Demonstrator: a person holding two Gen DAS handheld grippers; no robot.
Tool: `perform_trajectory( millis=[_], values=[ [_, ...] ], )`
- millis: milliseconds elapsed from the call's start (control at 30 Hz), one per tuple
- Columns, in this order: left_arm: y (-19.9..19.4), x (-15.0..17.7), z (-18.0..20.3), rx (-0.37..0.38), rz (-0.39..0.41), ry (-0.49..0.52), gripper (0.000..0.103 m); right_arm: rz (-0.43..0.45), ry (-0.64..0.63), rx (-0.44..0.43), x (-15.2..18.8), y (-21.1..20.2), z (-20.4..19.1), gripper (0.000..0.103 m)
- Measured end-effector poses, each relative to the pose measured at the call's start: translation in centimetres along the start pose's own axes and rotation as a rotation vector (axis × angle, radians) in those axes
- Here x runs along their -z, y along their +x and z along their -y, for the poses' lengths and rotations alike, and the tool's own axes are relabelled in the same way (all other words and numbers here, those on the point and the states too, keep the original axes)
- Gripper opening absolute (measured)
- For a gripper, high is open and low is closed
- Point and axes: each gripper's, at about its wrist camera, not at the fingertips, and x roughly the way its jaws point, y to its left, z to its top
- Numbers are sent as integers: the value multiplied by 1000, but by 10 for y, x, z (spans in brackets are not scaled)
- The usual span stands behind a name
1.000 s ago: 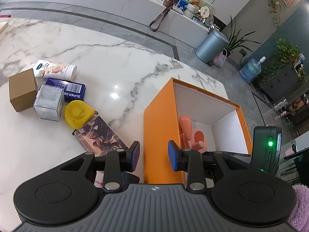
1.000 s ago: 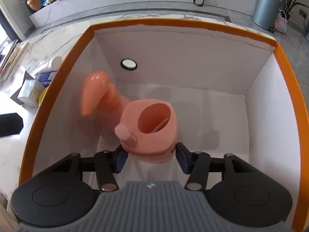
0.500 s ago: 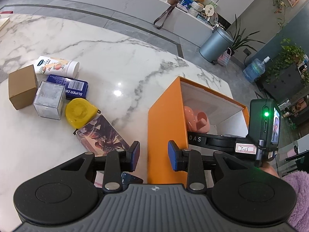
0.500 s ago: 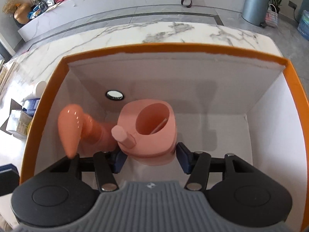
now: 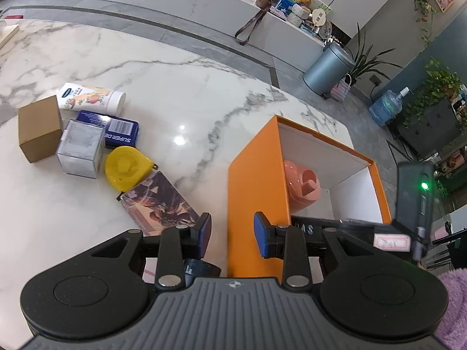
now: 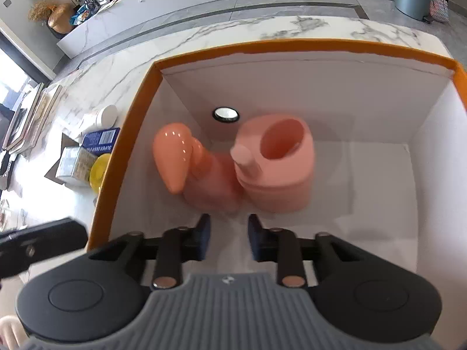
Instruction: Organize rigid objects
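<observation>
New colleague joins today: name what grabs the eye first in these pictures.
The orange box stands open on the marble table, a pink watering can lying inside it. Left of the box, a yellow tape measure glows among small packages.

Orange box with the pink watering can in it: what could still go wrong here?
1. The right tool is closing with nothing between its pads, just short of the pink watering can; pulling out carelessly could knock it.
2. The left tool straddles the orange box wall; a nudge might shift the box.
</observation>
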Motion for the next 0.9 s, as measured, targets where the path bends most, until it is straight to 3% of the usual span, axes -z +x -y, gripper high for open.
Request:
perform_trajectory(
  millis=[100,367,533,633,733,900],
  values=[
    [-3,-1,-4,-11,7,-4,37,-6,38,-26,-5,9,1,13],
    [-1,-9,-10,-8,9,-8,37,38,19,21,-11,14,-3,7],
    [1,-8,-11,0,5,-6,37,4,-12,14,-4,6,-3,8],
    [3,-6,-12,4,1,-5,37,3,-46,86,5,-6,-2,15],
    [4,-5,-11,8,-1,-4,37,40,-85,165,6,-15,3,32],
    [0,-4,-11,-5,6,-5,37,70,-105,150,0,-13,4,31]
  ],
)
